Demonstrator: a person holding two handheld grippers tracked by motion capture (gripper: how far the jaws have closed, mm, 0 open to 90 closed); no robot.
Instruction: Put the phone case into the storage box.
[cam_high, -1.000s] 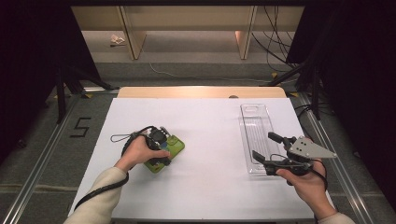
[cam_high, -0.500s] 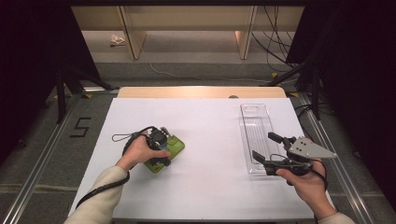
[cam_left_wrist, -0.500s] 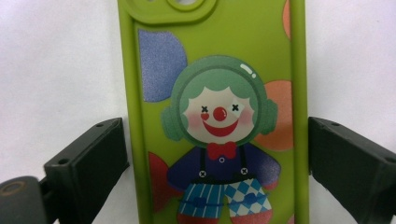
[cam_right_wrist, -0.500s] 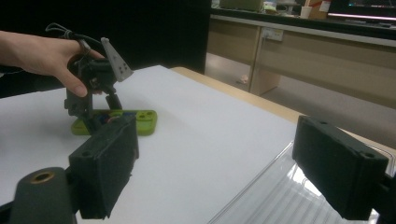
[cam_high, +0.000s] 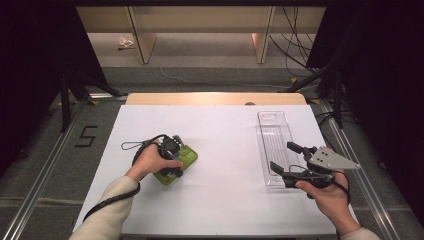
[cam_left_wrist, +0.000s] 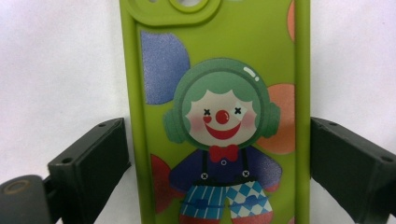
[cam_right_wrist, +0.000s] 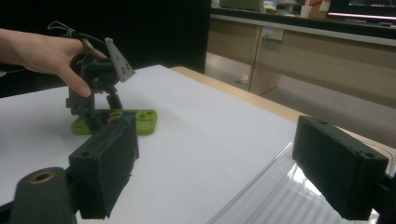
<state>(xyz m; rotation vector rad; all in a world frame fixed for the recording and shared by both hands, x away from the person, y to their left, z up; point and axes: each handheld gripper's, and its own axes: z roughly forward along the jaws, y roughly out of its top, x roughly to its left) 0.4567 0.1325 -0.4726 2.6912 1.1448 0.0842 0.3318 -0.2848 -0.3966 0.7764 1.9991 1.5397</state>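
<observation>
Right hand-held gripper (cam_high: 284, 159): lower right of the high view, jaws apart, nothing between them, above the near end of the clear tray (cam_high: 273, 131).
Left hand-held gripper (cam_high: 175, 161): left of centre, jaws apart, either side of the phone case.
Green phone case (cam_left_wrist: 219, 112): flat on the white bench (cam_high: 220, 150), clown print up, not gripped.

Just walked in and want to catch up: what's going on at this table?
A person works at a white table with a gripper in each hand. The left gripper points down over a lime-green phone case printed with a clown, which lies flat; its jaws straddle the case's sides, whether pressing I can't tell. The right gripper hovers with open jaws over the near end of a long clear plastic tray, holding nothing.
</observation>
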